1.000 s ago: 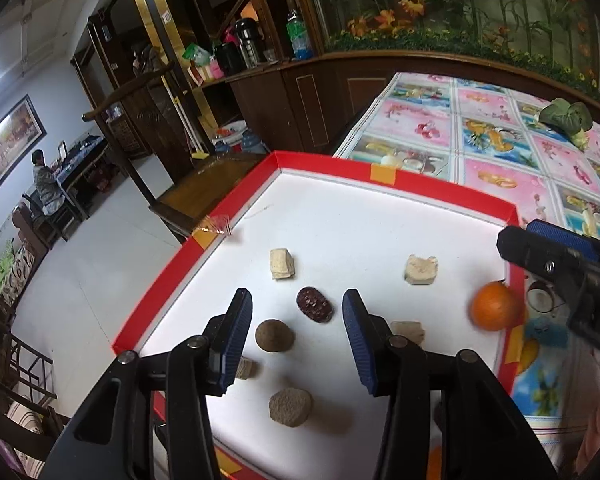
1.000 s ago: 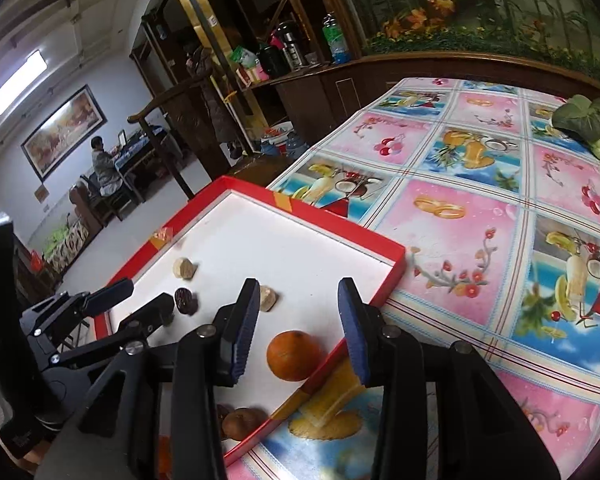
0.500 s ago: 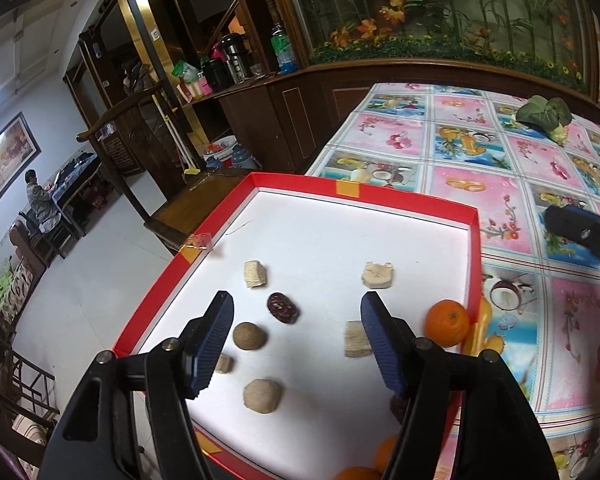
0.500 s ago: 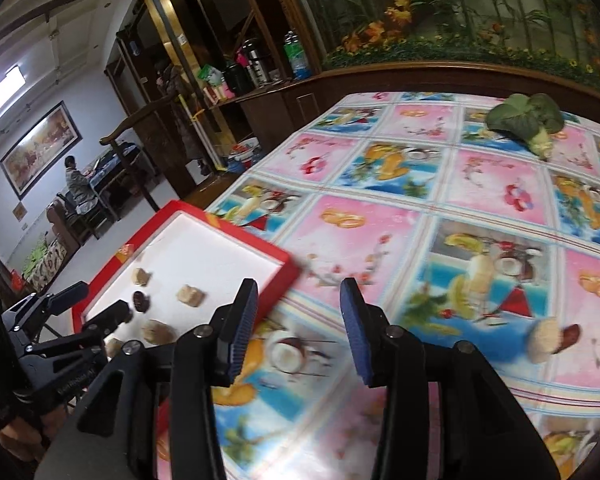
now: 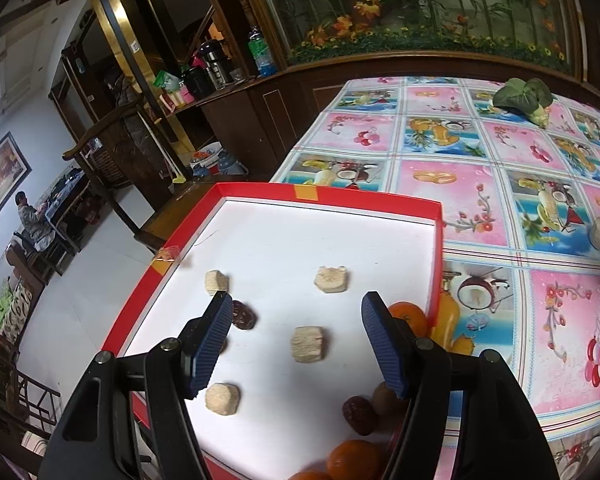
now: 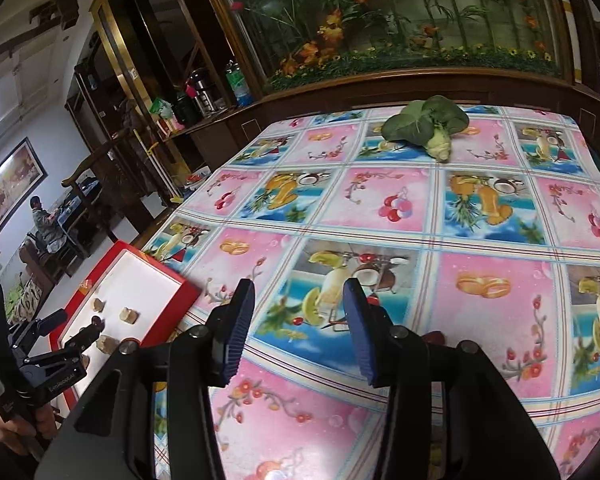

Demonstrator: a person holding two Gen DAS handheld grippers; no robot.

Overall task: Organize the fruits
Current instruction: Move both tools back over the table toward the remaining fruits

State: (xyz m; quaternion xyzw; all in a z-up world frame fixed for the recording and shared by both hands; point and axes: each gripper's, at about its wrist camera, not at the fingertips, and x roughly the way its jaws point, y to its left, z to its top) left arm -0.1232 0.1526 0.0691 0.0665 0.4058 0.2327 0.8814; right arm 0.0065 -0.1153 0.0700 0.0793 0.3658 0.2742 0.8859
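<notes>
The red-rimmed white tray (image 5: 434,248) sits at the edge of a table covered by a fruit-print tablecloth (image 5: 500,184). The left gripper (image 5: 296,340) hovers over the tray's near half, its jaws spread wide and holding nothing; a pale cube-shaped piece (image 5: 308,344) lies on the tray floor between its blue pads. Another pale piece (image 5: 222,399) lies nearer the camera, and two more (image 5: 331,279) (image 5: 216,282) lie towards the tray's far rim. A dark red date (image 5: 243,315) rests just beside the left pad. An orange (image 5: 410,317) sits against the tray's right wall, and a second date (image 5: 359,414) and more oranges (image 5: 354,460) crowd the tray's near right corner. The right gripper (image 6: 298,320) hangs over the tablecloth well right of the tray, jaws apart and empty. A leafy green vegetable (image 6: 426,124) lies far beyond the tray.
</notes>
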